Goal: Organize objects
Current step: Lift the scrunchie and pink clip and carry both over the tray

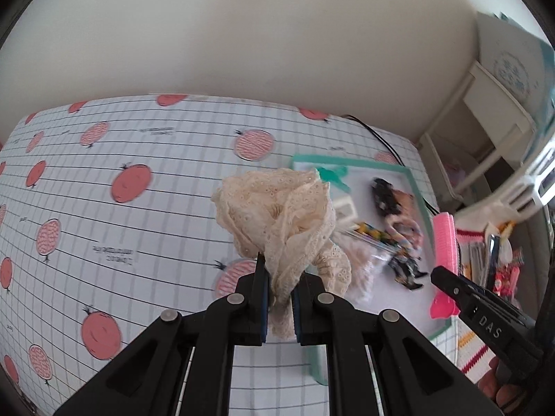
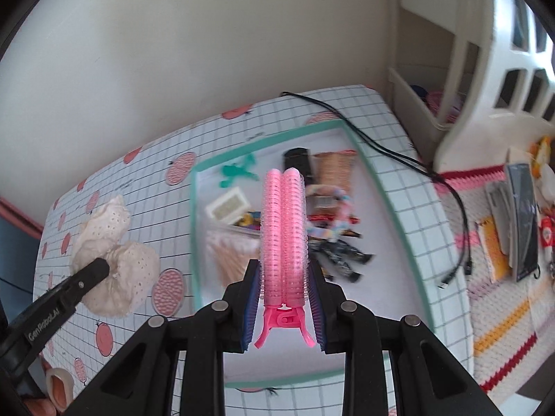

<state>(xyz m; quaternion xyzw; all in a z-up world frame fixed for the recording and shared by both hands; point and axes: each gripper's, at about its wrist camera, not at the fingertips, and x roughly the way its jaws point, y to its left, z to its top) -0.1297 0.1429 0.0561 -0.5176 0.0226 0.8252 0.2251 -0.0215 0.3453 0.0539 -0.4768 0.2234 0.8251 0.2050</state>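
Left gripper (image 1: 280, 287) clenched on cream lace scrunchie (image 1: 281, 215), right gripper (image 2: 283, 298) grasping pink roller clip (image 2: 284, 232) (upright), teal-rimmed tray (image 2: 388, 187) at 12 o'clock.

Legible markings:

- Right gripper (image 1: 437, 274): the letters "DAS" are printed in white on its black finger, as seen in the left wrist view.
- Left gripper (image 2: 104, 267): "GenRobot.AI" is printed in white along its black finger, as seen in the right wrist view.
- Tablecloth (image 1: 145, 180): small printed lines, too blurred to read.
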